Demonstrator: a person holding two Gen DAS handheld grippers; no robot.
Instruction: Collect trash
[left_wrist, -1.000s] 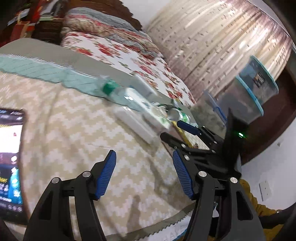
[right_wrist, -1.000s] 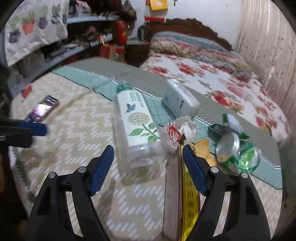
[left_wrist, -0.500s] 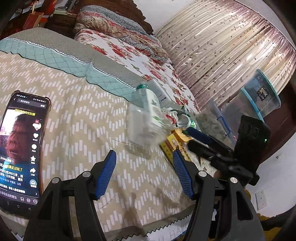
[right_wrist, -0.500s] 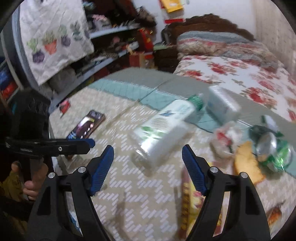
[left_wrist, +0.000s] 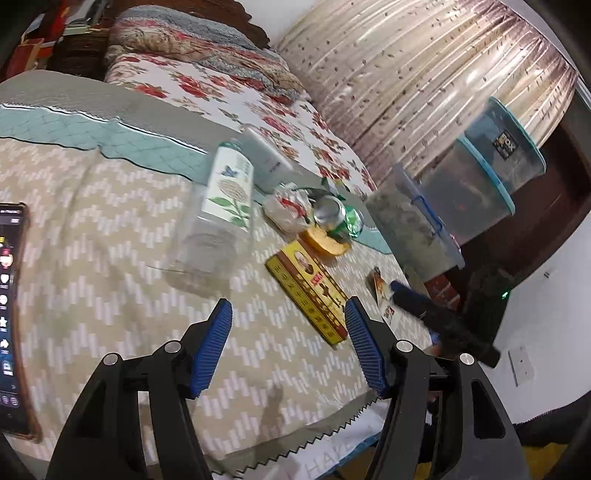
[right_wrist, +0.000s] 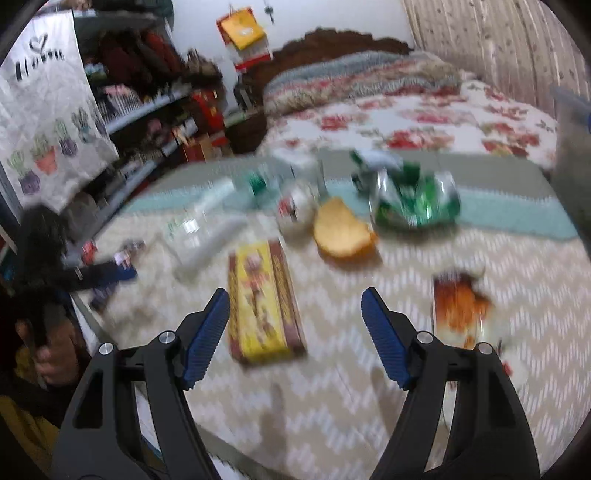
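Trash lies in a loose cluster on the chevron-patterned bedspread (left_wrist: 110, 229), none of it collected yet.

Taken from left to right in the left wrist view:

- Clear plastic bottle (left_wrist: 218, 218), on its side, apparently empty. Judged light, springy and inclined to roll; best taken across the labelled body, not the cap end.
- Crumpled wrapper (left_wrist: 286, 210), touching the can. Soft, near weightless; a pinch anywhere on the bunched part should hold.
- Crushed green can (left_wrist: 334, 218). Light, thin-walled; take it across the flattened sides, where it cannot buckle further.
- Orange peel-like scrap (left_wrist: 325, 242), just in front of the can. Identity uncertain; probably limp and flat to the cloth.
- Flat yellow box (left_wrist: 306, 291), nearest the tongs. Stiff card, light; grip across its narrow width at one end.
- Small printed packet (left_wrist: 382, 295), by the bed's edge, thin and slippery.

Left gripper (left_wrist: 290, 347): jaws apart, nothing between them, poised above the bedspread near the box.

Right gripper (right_wrist: 295, 339): jaws closing but wide, empty; the box (right_wrist: 264, 299) lies just left of its gap. That view is motion-blurred.
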